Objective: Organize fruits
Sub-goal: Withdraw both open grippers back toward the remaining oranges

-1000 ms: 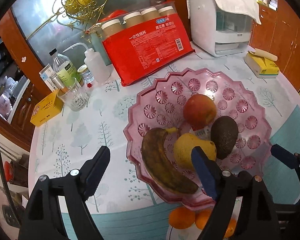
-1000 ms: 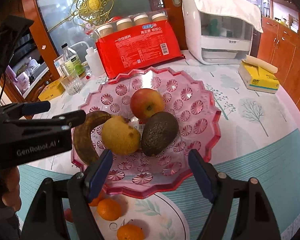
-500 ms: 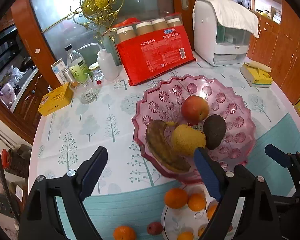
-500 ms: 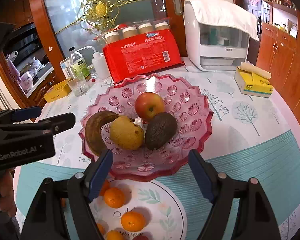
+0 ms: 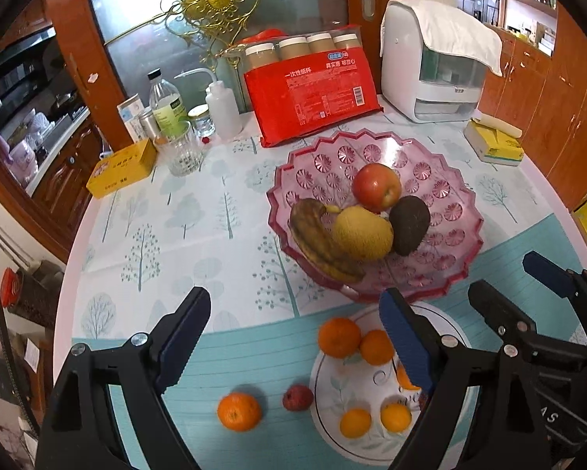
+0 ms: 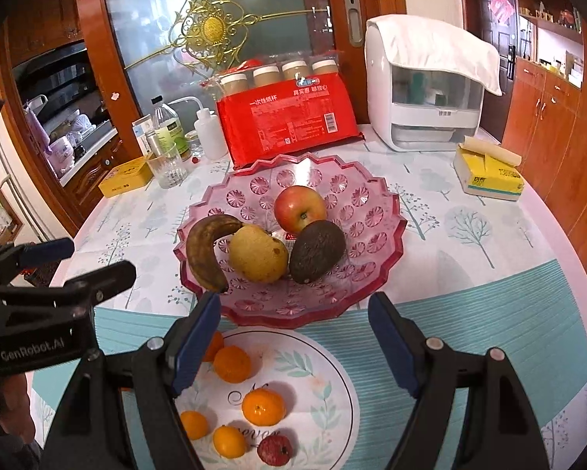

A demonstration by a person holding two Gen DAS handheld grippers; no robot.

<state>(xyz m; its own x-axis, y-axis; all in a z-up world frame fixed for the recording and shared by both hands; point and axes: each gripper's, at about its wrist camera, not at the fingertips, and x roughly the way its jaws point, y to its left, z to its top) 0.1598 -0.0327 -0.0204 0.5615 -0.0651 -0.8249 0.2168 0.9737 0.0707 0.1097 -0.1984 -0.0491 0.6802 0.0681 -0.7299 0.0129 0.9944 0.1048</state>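
- Tabletop (image 6: 469, 274) round, covered with a tree-print cloth, teal band along the near edge
- White appliance (image 6: 422, 90) at the back right, a white cloth draped over its top
- Red pack of paper cups (image 6: 289, 117) leaning upright at the back, just behind the pink bowl
- Pink bowl (image 6: 371, 243), scalloped rim, mid-tabletop; holds all four large fruits
- White plate (image 6: 324, 399) with leaf print, at the near edge, its far rim tucked under the bowl's rim
- Left gripper (image 5: 293, 337) low over the near left of the tabletop; fingers spread wide, having just been opening, nothing between them
- Right gripper (image 6: 293, 337) over the plate; fingers spread wide, empty
- Banana (image 6: 207, 250), heavily browned, at the bowl's left, curving around the pear
- Pear (image 6: 258, 252), yellow, touching the banana and just beside the avocado
- Avocado (image 6: 316, 252), dark, in front of the apple
- Apple (image 6: 300, 209), red, furthest back of the four
- Yellow tissue pack (image 6: 489, 176) far right; yellow box (image 6: 127, 176) far left, bottles and a glass behind it
- Oranges (image 6: 264, 406): small ones scattered on the plate
- One orange (image 5: 238, 411) off the plate, on the teal band to its left
- Small red fruit (image 5: 297, 396) just beside the plate's left rim in the left wrist view; another small red one (image 6: 275, 450) on the plate's near edge in the right wrist view
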